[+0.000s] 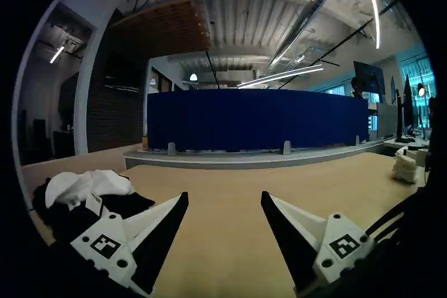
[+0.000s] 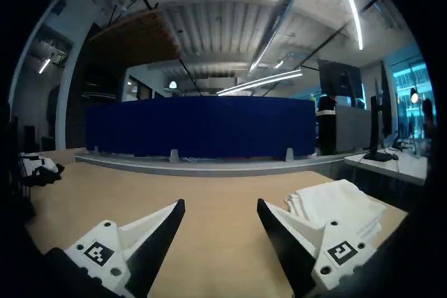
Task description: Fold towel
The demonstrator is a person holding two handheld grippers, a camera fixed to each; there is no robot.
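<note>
With left gripper (image 1: 224, 194) and right gripper (image 2: 220, 202) both gaping empty, the crumpled white towel (image 1: 86, 183) lies just left of the left gripper's fingers.

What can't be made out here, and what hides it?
Left gripper view: cloth heap, near side behind a finger of the left gripper.
Right gripper view: folded towel stack, front corner behind a finger of the right gripper.
Left gripper view: far towel stack, too small to count layers.
</note>
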